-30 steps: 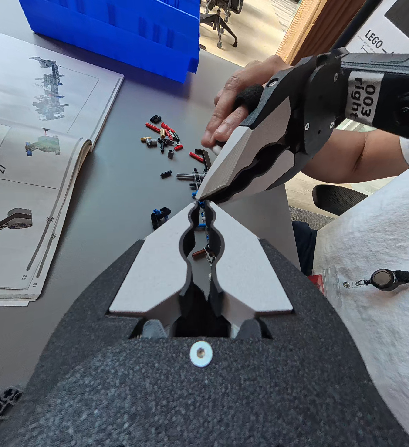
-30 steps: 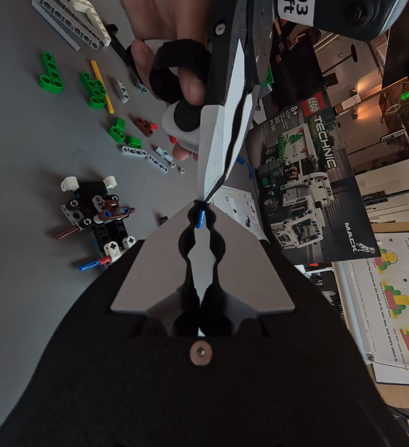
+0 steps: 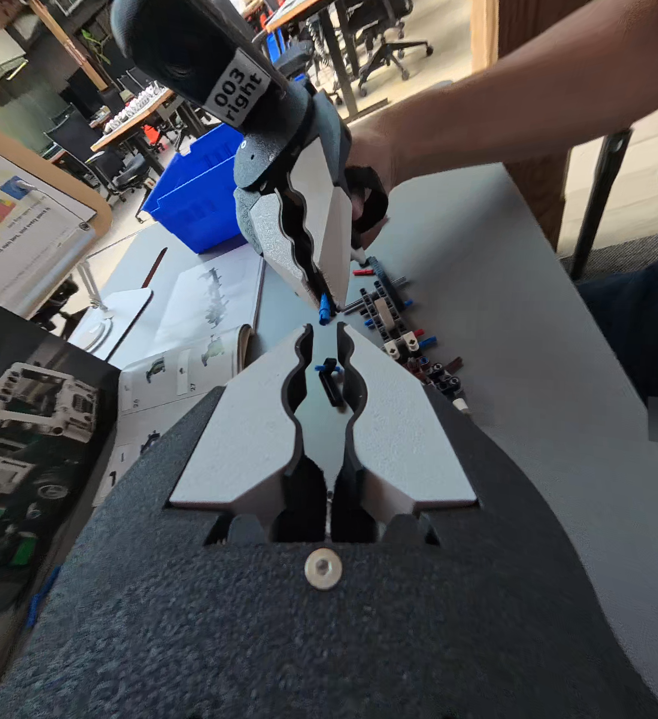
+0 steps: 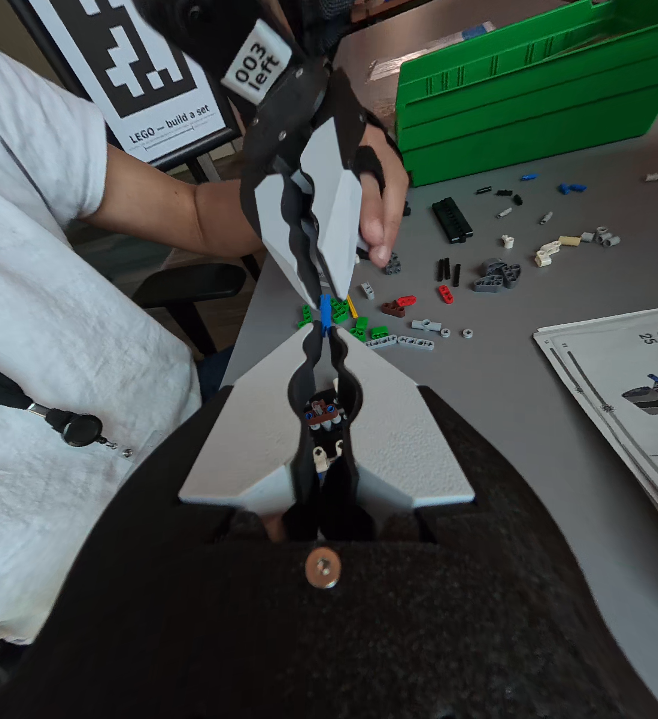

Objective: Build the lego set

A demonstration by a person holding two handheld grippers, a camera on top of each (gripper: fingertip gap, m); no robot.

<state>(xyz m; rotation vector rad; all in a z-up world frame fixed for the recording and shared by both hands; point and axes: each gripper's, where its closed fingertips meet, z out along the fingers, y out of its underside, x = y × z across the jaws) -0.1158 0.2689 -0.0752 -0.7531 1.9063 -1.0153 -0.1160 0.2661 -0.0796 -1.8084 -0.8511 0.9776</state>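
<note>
In the right wrist view my right gripper (image 4: 324,330) is shut on the lower end of a small blue pin (image 4: 324,313) and holds it above the grey table (image 4: 494,389). My left gripper (image 4: 331,297) comes down from above; its tips flank the pin's upper end. In the left wrist view my left gripper (image 3: 324,328) is open, and its pads do not press on anything. The right gripper (image 3: 329,305) holds the blue pin (image 3: 323,307) just beyond them. A black beam with a blue pin (image 3: 331,383) lies on the table below the open fingers.
A part-built black and grey assembly (image 3: 393,330) lies right of the grippers. An open instruction booklet (image 3: 210,311), a blue bin (image 3: 199,202) and the set's box (image 3: 27,428) stand to the left. A green bin (image 4: 533,89), loose parts (image 4: 378,330) and a person's white shirt (image 4: 47,311) also show. My left and right fingertips are right by each other.
A second ago both grippers were shut at the blue pin. My left gripper has opened off it; the right one stays shut on it. Both cameras have swung round.
</note>
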